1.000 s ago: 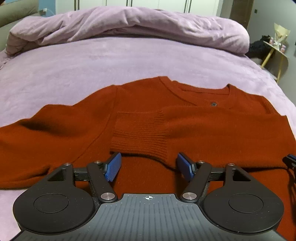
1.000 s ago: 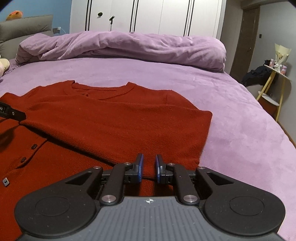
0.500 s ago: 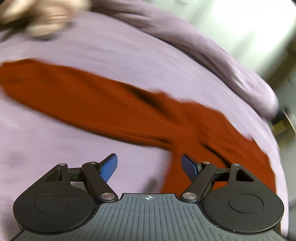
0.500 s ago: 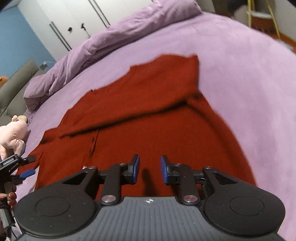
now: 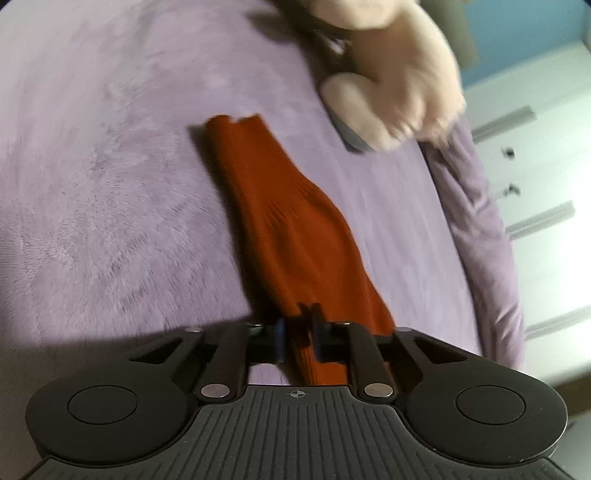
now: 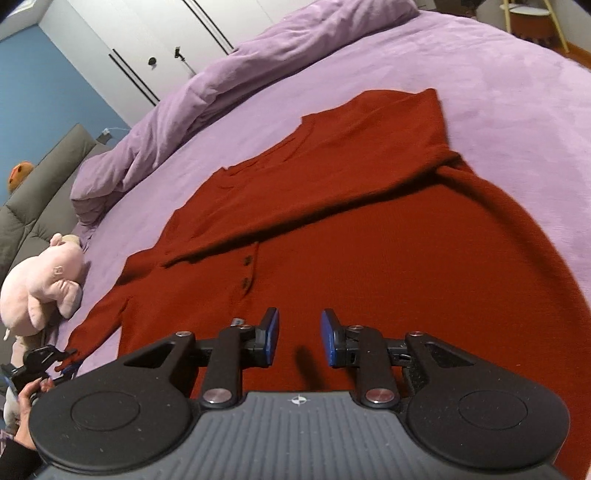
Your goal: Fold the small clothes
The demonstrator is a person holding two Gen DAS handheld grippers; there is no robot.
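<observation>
A rust-red cardigan lies flat on the purple bedspread, buttons up, with one sleeve folded across its chest. Its other sleeve runs away from my left gripper, which is shut on it, a ridge of knit pinched between the pads. In the right wrist view that left gripper sits at the far lower left by the sleeve's tip, held by a hand. My right gripper hovers over the cardigan's lower body, jaws slightly apart with nothing between them.
A pink plush pig lies on the bed beside the outstretched sleeve, seen blurred as the plush pig in the left wrist view. A bunched purple duvet lines the far side. A grey cushion, white wardrobe and stool stand beyond.
My left gripper swung from the cardigan's body out to the loose sleeve, rolled, and closed on it. My right gripper opened a little and tilted over the cardigan's body.
</observation>
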